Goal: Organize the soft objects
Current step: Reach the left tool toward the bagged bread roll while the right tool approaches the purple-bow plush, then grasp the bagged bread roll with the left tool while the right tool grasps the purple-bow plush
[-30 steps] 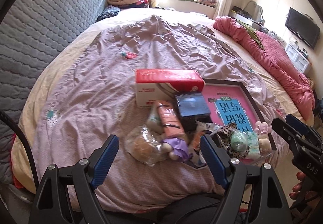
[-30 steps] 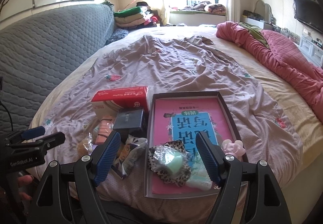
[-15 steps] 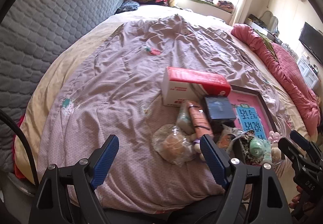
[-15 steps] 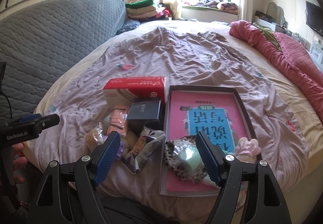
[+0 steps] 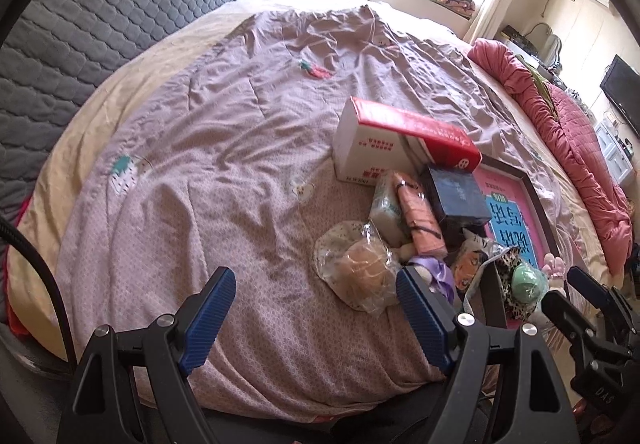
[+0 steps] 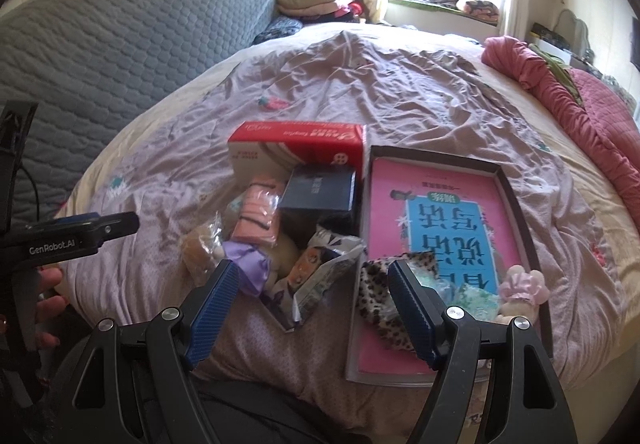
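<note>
Hovering above the near edge of a bed (image 5: 224, 147), the left gripper (image 5: 316, 310) stands with jaws wide and empty; the right gripper (image 6: 310, 298) likewise stands wide, holding nothing. Soft objects lie heaped on the lilac quilt (image 6: 400, 83): a bagged plush toy (image 5: 360, 270), a purple cloth (image 6: 248, 264) and a pink packet (image 6: 258, 215), beside a red-and-white box (image 6: 296, 147) and a dark box (image 6: 320, 191). A shallow tray (image 6: 516, 203) with a pink printed base holds a leopard-print cloth (image 6: 376, 296) and a pink plush (image 6: 524, 284).
</note>
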Demonstrator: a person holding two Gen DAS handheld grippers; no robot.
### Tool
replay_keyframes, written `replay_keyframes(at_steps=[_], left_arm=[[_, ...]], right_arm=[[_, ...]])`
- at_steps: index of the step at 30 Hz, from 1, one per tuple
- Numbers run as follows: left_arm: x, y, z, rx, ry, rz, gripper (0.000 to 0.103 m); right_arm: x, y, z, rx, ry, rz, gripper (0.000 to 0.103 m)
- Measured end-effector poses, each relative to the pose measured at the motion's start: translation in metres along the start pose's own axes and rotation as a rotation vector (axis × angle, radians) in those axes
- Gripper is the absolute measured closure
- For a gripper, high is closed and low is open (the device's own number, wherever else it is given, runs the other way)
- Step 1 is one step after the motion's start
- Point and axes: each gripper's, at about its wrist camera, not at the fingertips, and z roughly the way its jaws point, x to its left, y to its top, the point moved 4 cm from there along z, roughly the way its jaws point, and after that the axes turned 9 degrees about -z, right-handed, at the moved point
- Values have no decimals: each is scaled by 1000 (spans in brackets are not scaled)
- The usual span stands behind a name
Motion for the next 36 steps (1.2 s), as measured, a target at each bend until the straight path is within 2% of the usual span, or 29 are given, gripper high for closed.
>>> replay_keyframes(at_steps=[10, 16, 25, 33, 34, 36], left_arm=[[-10, -14, 19, 43, -19, 33, 21], [-16, -18, 31, 53, -7, 63, 21], [-13, -12, 45, 68, -36, 41, 21], [-10, -11, 57, 90, -54, 25, 21], [-11, -11, 58, 93, -60, 24, 21], [-11, -11, 61, 98, -63, 22, 21]], right_arm=[[7, -7, 19, 45, 20, -15, 25], [14, -11, 30, 68, 34, -40, 25], [43, -12, 62, 121, 91, -136, 25], [60, -9, 97, 148, 77, -206, 25], [60, -8, 100, 148, 79, -202, 25], [59, -6, 107, 148, 85, -190, 34]])
